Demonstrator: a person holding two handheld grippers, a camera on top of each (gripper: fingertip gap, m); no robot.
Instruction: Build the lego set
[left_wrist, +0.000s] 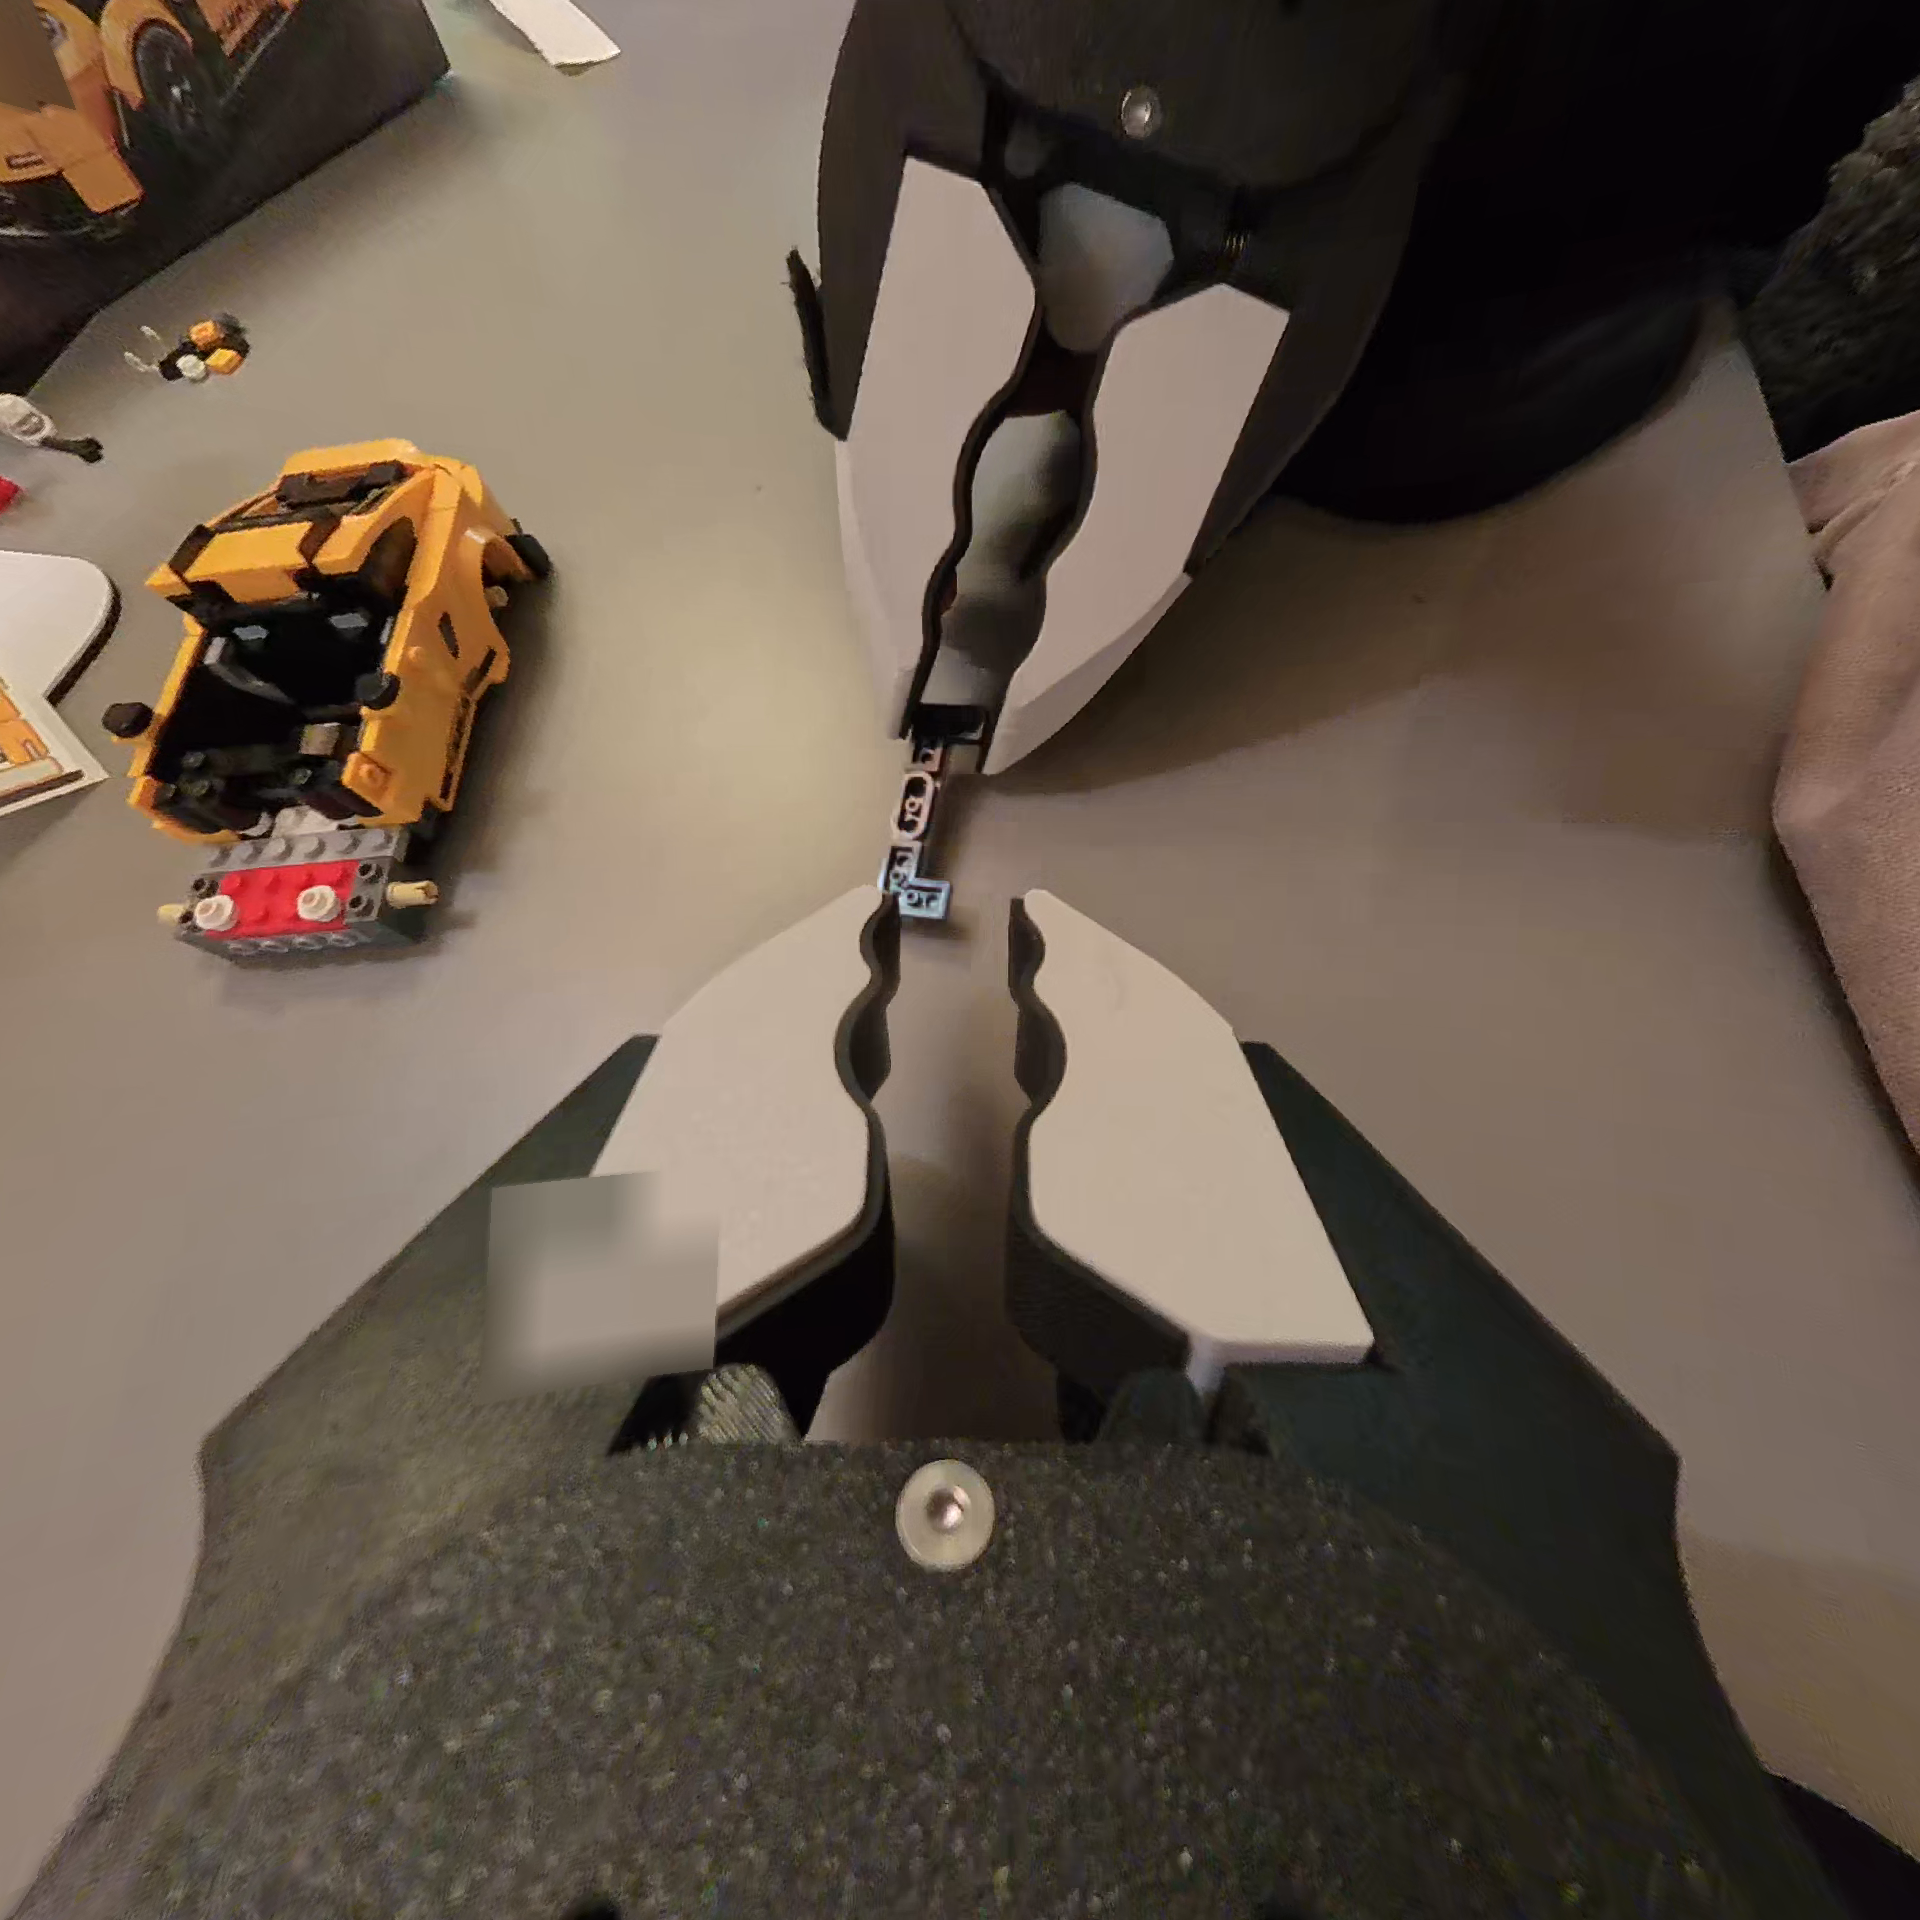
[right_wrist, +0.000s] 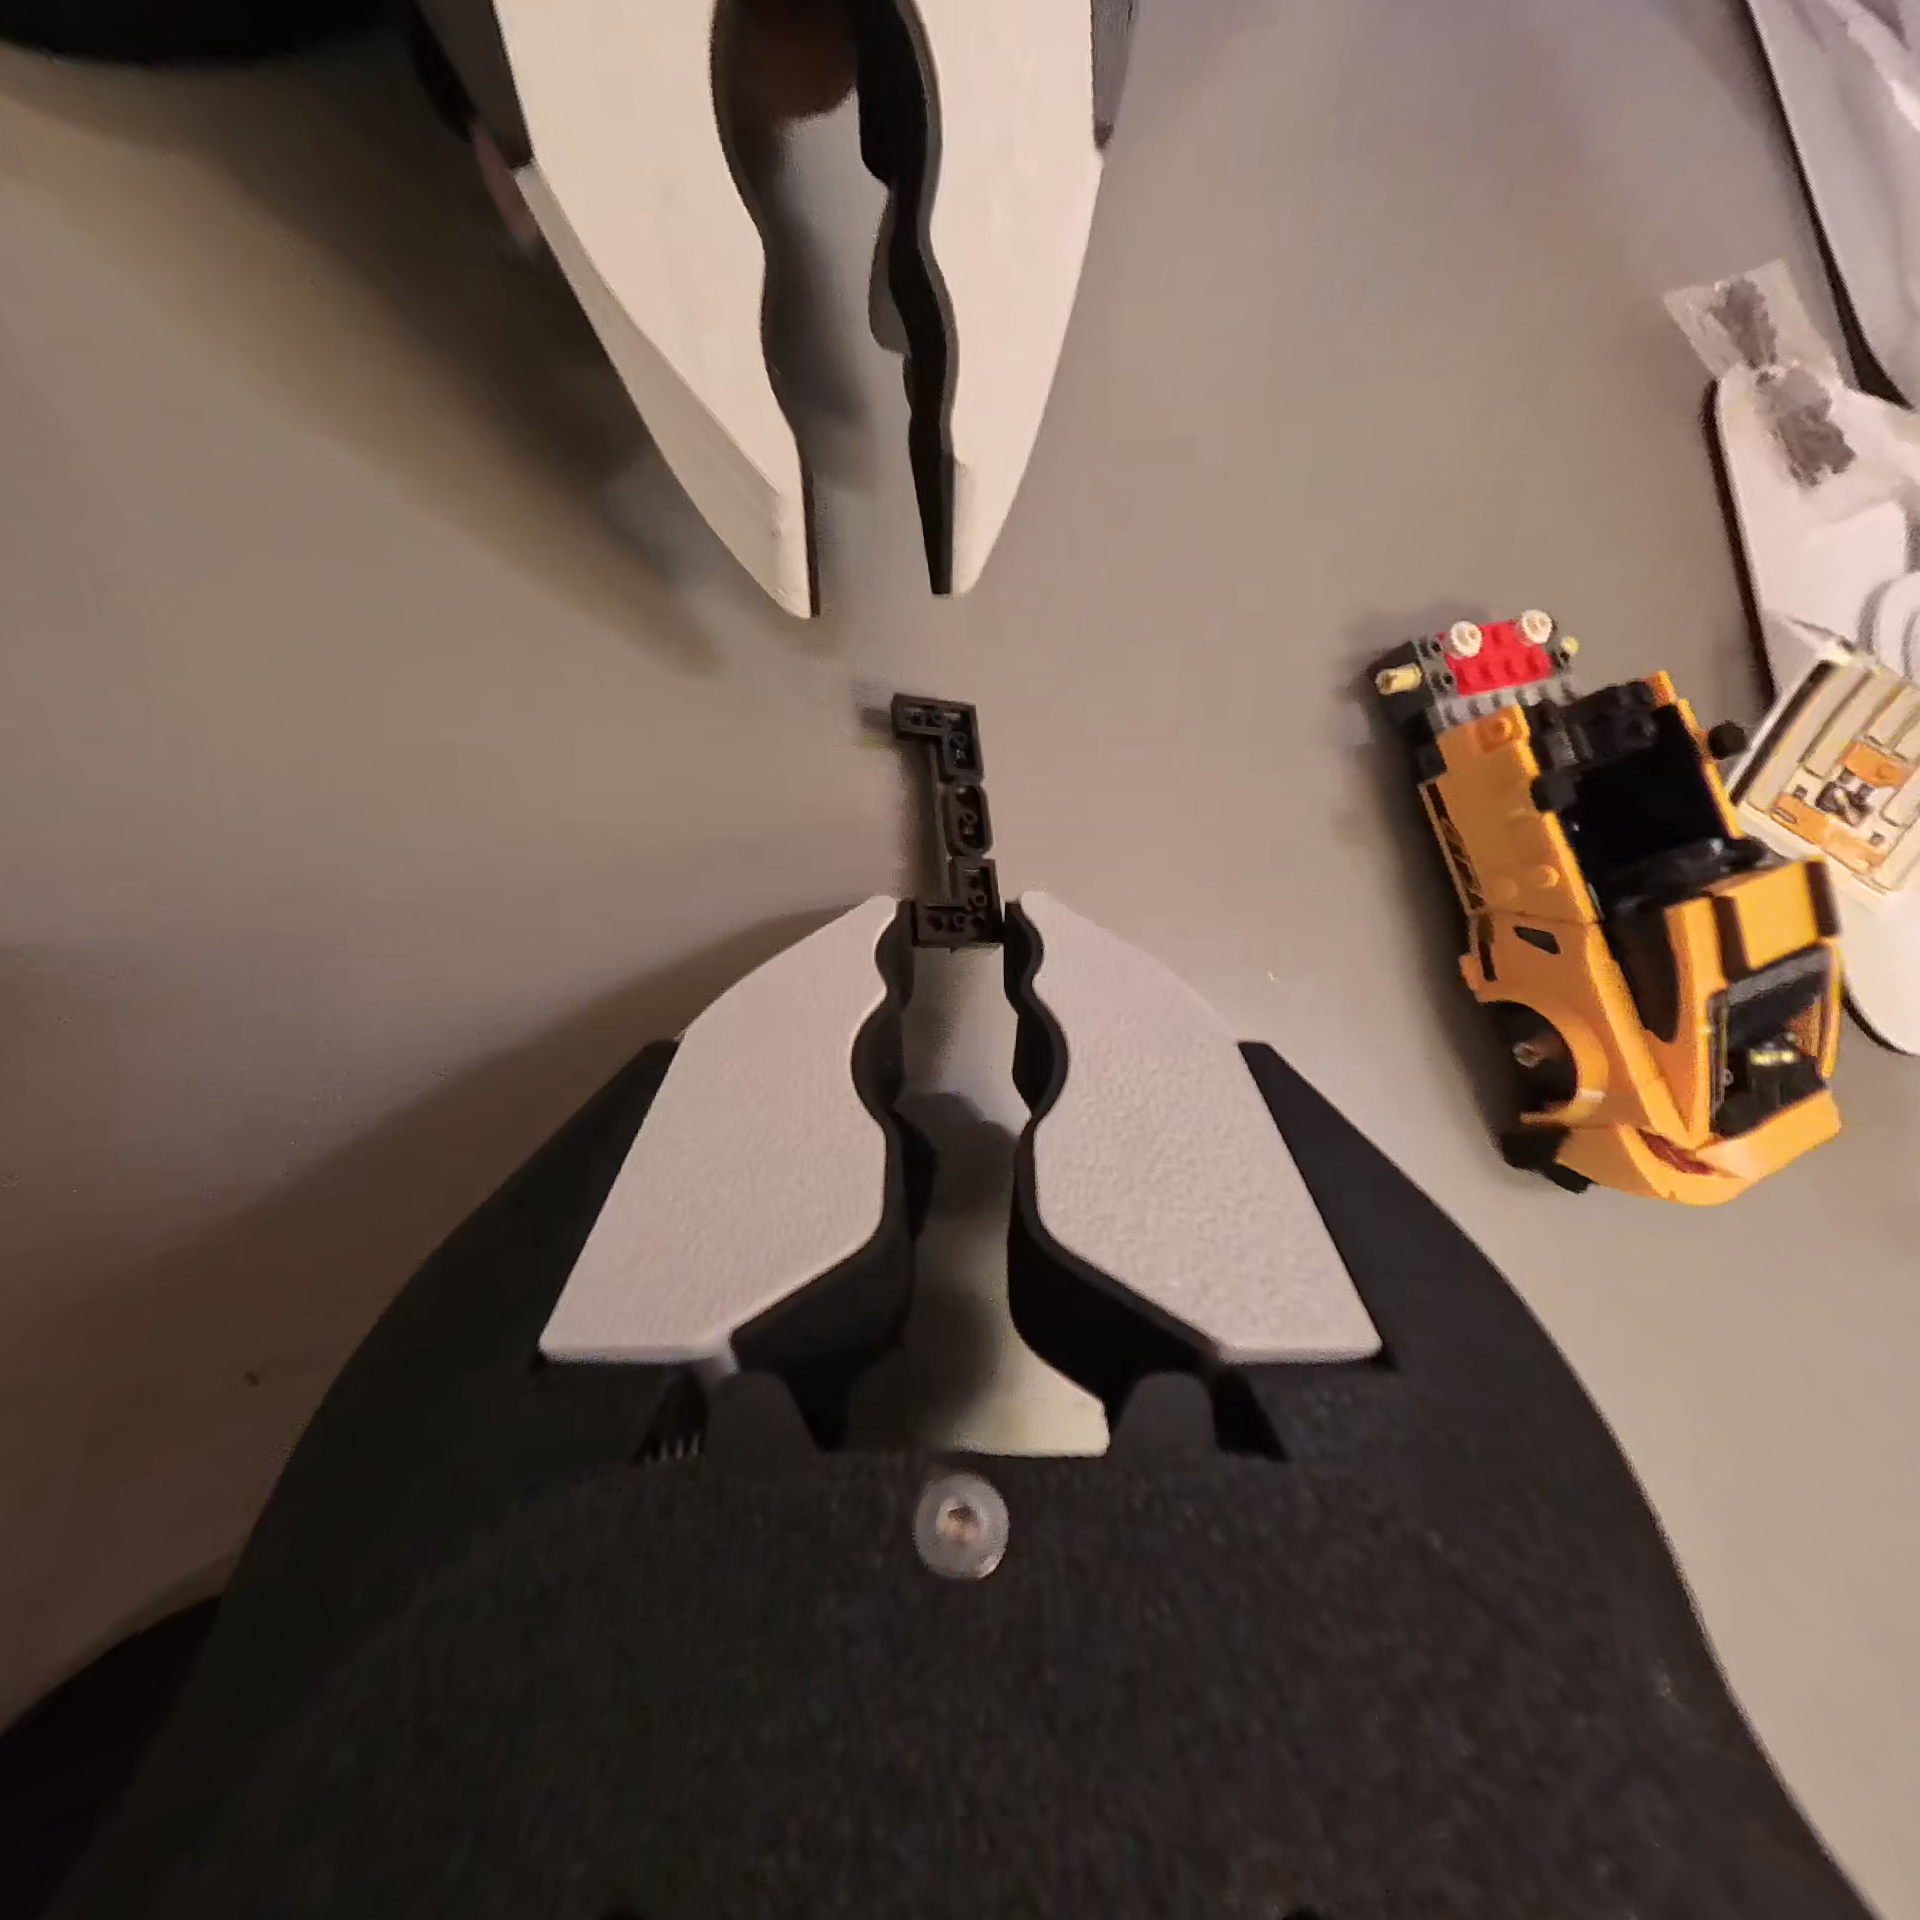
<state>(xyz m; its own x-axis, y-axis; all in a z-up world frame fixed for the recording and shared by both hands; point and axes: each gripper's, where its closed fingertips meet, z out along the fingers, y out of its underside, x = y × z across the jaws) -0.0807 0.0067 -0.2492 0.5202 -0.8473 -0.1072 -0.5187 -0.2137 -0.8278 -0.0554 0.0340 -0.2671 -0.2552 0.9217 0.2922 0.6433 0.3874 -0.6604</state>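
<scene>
**Small black sub-assembly held, left gripper about to assist**

Right gripper (right_wrist: 956, 920) pinches near end of black lego strip (right_wrist: 951, 821), held above grey table (right_wrist: 312, 831). Left gripper (left_wrist: 945, 914) fingers spread, empty, tips just beside strip's far end. Approach straight, close gently, avoid twisting. Yellow lego car (right_wrist: 1631, 935) well apart; plenty of room btwn.
</scene>
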